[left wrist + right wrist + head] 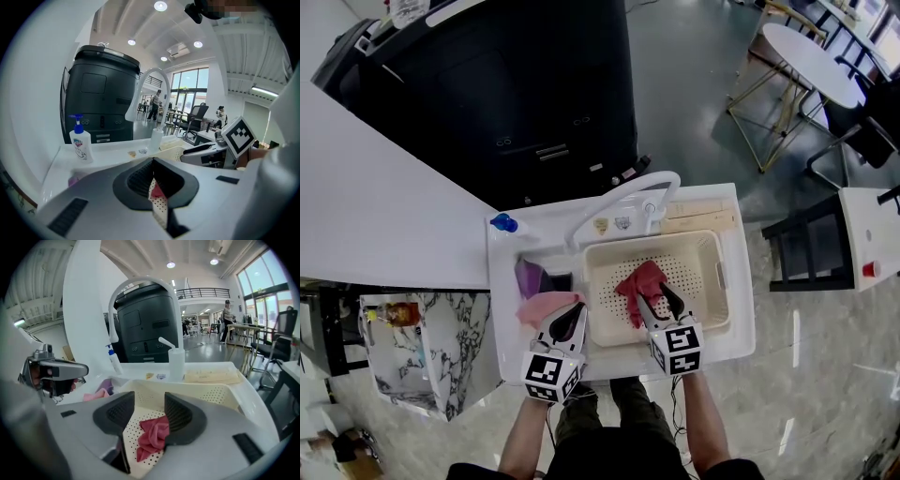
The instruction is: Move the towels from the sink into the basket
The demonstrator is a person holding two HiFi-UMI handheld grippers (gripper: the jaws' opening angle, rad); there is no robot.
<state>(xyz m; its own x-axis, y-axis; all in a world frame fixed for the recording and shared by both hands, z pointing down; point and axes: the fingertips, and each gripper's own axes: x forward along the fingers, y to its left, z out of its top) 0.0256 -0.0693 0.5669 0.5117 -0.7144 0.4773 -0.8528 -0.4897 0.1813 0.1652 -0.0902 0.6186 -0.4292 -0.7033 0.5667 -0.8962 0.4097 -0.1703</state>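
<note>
Over the basket, my right gripper is released; the red towel lies on the basket floor under it.
Left of that, my left gripper is clenched with no towel in it, at the near edge of the sink, where the pink towel and purple towel wait. If I lift the right one carelessly, a fold could snag and come out with it. Going down with the left one clenched would only shove the pink towel around. I cannot see the sink bottom, or whether another towel hides there. The sliver showing between the left jaws is too thin to read.
</note>
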